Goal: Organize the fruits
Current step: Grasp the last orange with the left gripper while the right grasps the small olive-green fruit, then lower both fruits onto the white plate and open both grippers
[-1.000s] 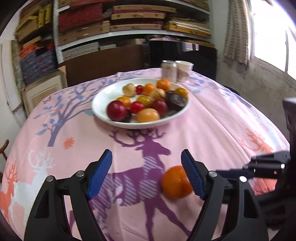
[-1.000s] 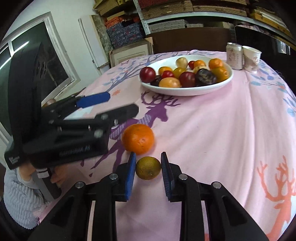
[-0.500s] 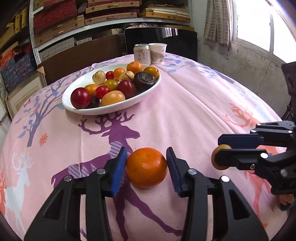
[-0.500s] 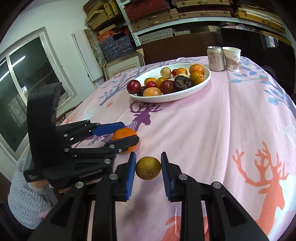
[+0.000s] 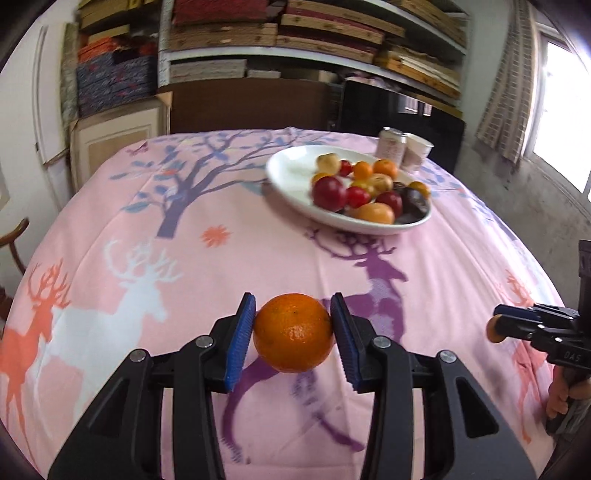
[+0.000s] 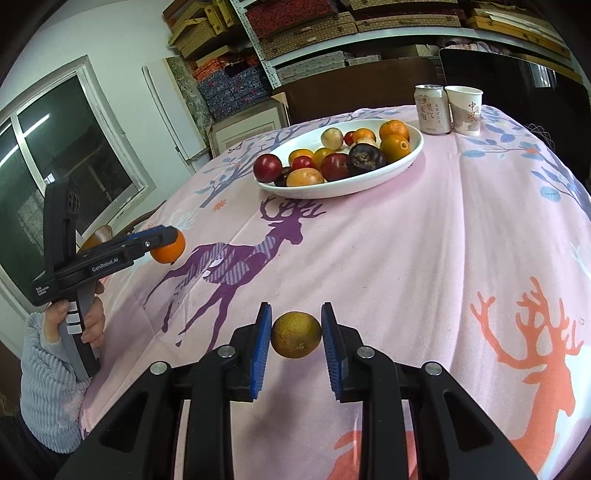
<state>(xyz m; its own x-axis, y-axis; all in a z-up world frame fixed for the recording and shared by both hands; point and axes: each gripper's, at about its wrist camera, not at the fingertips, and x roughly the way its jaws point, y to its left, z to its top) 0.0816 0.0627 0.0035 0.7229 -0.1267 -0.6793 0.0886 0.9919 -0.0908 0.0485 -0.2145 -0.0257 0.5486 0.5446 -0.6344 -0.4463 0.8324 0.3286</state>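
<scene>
1. A round bright orange fruit with dimpled skin (image 5: pixel 292 333) sits clamped between the blue ribbed pads of the left gripper (image 5: pixel 292 341), lifted clear of the cloth; the right wrist view shows it in the air at the table's left edge.
2. A smaller, dull yellow-green round fruit (image 6: pixel 296 334) is clamped between the blue pads of the right gripper (image 6: pixel 296 341), also held above the cloth, its shadow lying below it.
3. Well beyond both, a white oval ceramic plate (image 6: pixel 388 174) rests on the table, heaped with mixed fruit: red, dark purple, yellow and orange pieces touching one another.
4. Just behind the plate stand a pale drink can with red lettering (image 6: pixel 432 108) and a white paper cup (image 6: pixel 465 110), side by side and touching or nearly so.
5. Everything rests on a pink tablecloth printed with purple, white and orange deer and blue-leaved trees (image 6: pixel 424 240).
6. Shelves stacked with woven boxes (image 5: pixel 314 33) fill the back wall.
</scene>
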